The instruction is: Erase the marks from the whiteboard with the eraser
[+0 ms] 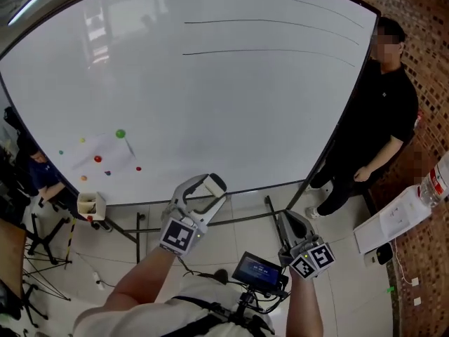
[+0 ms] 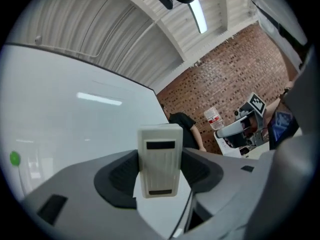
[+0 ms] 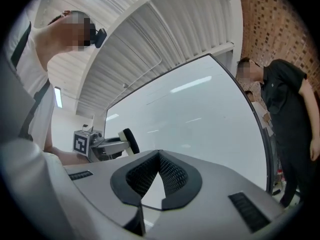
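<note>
Status: erasing not yet started, as far as the views show. Three long dark lines (image 1: pixel 273 23) run across the upper right of the whiteboard (image 1: pixel 231 118), all unbroken, with no smear or gap in them. The rest of the whiteboard's surface is blank apart from a few small coloured magnets (image 1: pixel 120 133) at its lower left.

Eraser (image 1: pixel 212 184): clamped between the fingers of the left gripper (image 1: pixel 203 188), which press on its two sides, back plate towards the camera in the left gripper view (image 2: pixel 160 159). It sits at the whiteboard's lower edge, well apart from the lines. I cannot tell whether it touches the whiteboard.

Right gripper (image 1: pixel 287 220): below the whiteboard's lower right, fingertips pressed together, nothing between them.

Left to do: raise the eraser to the whiteboard's top right and wipe all three lines.

Containers: a small pale box (image 1: pixel 90 203) hangs at the whiteboard's lower left corner; contents too small to tell. A clear bottle (image 1: pixel 436 182) with a red label stands to the right of the whiteboard, beyond a bystander in black (image 1: pixel 382 111); fill level unreadable.
</note>
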`<state>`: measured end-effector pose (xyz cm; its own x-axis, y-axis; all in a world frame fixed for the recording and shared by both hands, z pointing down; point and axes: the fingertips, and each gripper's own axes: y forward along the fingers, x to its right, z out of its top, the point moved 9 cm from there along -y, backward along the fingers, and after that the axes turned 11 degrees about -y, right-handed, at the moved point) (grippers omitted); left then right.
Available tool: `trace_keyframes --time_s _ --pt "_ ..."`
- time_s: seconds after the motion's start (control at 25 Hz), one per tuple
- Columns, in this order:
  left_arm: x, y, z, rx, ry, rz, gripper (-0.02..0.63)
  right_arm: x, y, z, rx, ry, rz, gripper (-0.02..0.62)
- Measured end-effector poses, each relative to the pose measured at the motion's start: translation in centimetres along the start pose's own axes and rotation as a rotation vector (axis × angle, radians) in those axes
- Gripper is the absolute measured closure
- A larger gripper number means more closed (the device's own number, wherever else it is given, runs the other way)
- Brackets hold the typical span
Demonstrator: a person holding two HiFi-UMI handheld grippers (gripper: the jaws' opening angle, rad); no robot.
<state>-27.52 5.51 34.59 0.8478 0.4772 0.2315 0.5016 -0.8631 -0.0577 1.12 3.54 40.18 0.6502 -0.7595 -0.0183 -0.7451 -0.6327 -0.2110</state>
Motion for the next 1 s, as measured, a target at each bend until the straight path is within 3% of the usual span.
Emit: trace_keyframes --time_s 0.2,0.44,0.6,0.84,1.0 --pt "-5.3 1.4 5.1 0.090 0.136 0.035 0.327 3.2 4.8 4.1 0.067 -0.112 0.000 0.580" --pt "-9.3 1.8 7.5 0.046 0.303 0.140 0.327 4.8 10.1 9.2 0.140 -0.240 0.072 0.580" --pt "-11.6 1.8 8.9 0.063 0.349 0.189 0.327 4.8 13.0 11.3 0.182 -0.282 0.115 0.580" --pt "-15.4 1.3 12.6 0.047 0.406 0.349 0.327 5.4 17.4 14.9 0.277 -0.320 0.191 0.580" --pt "-16.5 2.3 15.9 0.018 0.516 0.462 0.327 6.3 19.2 17.0 0.333 -0.341 0.234 0.580"
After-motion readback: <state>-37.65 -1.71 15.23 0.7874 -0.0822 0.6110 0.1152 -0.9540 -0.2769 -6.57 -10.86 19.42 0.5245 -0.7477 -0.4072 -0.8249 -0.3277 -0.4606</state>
